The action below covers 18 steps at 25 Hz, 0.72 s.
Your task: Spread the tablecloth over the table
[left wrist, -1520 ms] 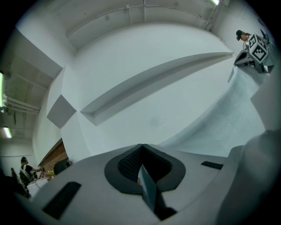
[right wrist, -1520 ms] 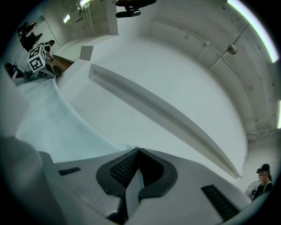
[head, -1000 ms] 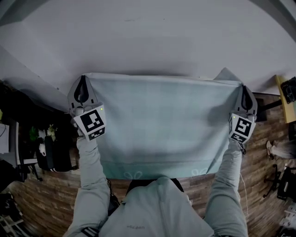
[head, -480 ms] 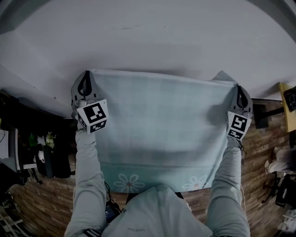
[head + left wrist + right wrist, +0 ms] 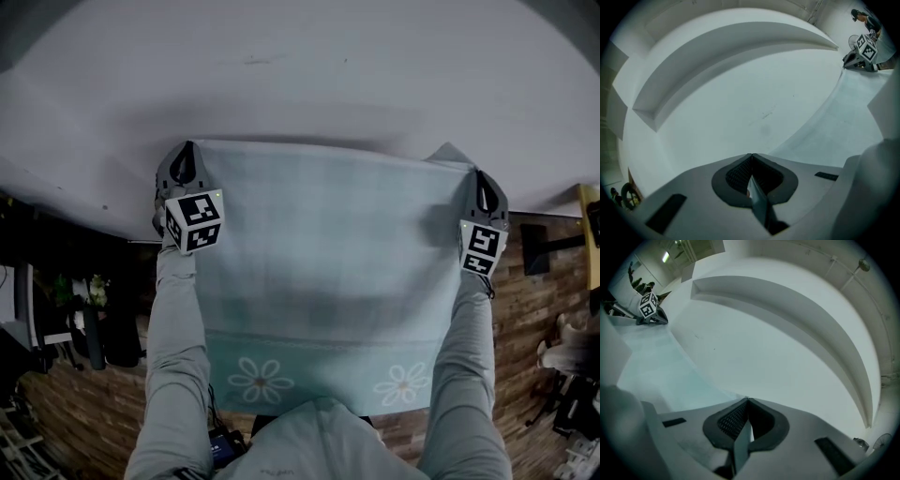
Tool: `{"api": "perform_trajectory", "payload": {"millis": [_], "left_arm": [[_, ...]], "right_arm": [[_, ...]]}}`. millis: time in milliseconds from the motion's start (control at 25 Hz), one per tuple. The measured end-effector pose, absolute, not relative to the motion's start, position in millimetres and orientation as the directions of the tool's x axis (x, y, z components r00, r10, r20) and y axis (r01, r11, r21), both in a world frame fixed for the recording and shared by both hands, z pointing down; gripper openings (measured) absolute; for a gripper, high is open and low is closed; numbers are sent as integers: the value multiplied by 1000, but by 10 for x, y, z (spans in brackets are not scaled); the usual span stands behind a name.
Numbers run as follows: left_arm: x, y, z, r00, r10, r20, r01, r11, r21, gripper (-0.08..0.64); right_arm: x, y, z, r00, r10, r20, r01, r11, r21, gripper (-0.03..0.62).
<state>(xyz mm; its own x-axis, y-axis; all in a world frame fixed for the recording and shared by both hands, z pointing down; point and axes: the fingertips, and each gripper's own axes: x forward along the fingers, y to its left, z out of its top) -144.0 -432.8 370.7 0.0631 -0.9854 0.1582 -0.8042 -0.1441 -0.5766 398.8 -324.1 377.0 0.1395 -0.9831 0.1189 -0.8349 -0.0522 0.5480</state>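
Note:
A pale green tablecloth (image 5: 328,253) with daisy prints along its near hem hangs stretched between my two grippers over the near part of a white table (image 5: 300,84). My left gripper (image 5: 185,159) is shut on the cloth's far left corner, and a thin fold of cloth (image 5: 757,201) shows pinched between its pads. My right gripper (image 5: 479,183) is shut on the far right corner, where a strip of cloth (image 5: 740,444) runs out of the pads. Each gripper view shows the other gripper: the right gripper (image 5: 855,60) and the left gripper (image 5: 658,318), with the cloth's far edge taut between them.
The white table's far rim (image 5: 797,301) curves along a pale wall. Wood floor (image 5: 75,412) shows at both sides below the table's near edge, with dark clutter (image 5: 84,319) at the left and chair legs (image 5: 572,394) at the right.
Both grippers have carried the cloth forward over the table. More of the cloth now shows, including the daisy hem, and it lies further over the table's near edge.

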Motion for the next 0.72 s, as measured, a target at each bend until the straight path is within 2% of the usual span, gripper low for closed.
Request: {"api": "perform_trajectory", "payload": {"millis": [360,640,680,720], "left_arm": [[-1456,-4446,4865,76,-898,433,-750,-338,-568,26],[-1505,-4357,5374,73,-826,560,-777,-399,-487,28],[-1515,-4336,5403,77,-819,569,-784,-402,-473,41],[-1520,-4311,5443,83,-807,585,-789,-412,-456,92]], "right_arm": [[3962,-3388,5064,85,-906,414,-888,120,444,21],[3897,-3341,5682,22,-843,537,-935,174,310,23],[3895,-3329,5732,16,-837,548,-940,175,294,25],[3900,-3313,5770,14,-832,555,-943,173,283,26]]}}
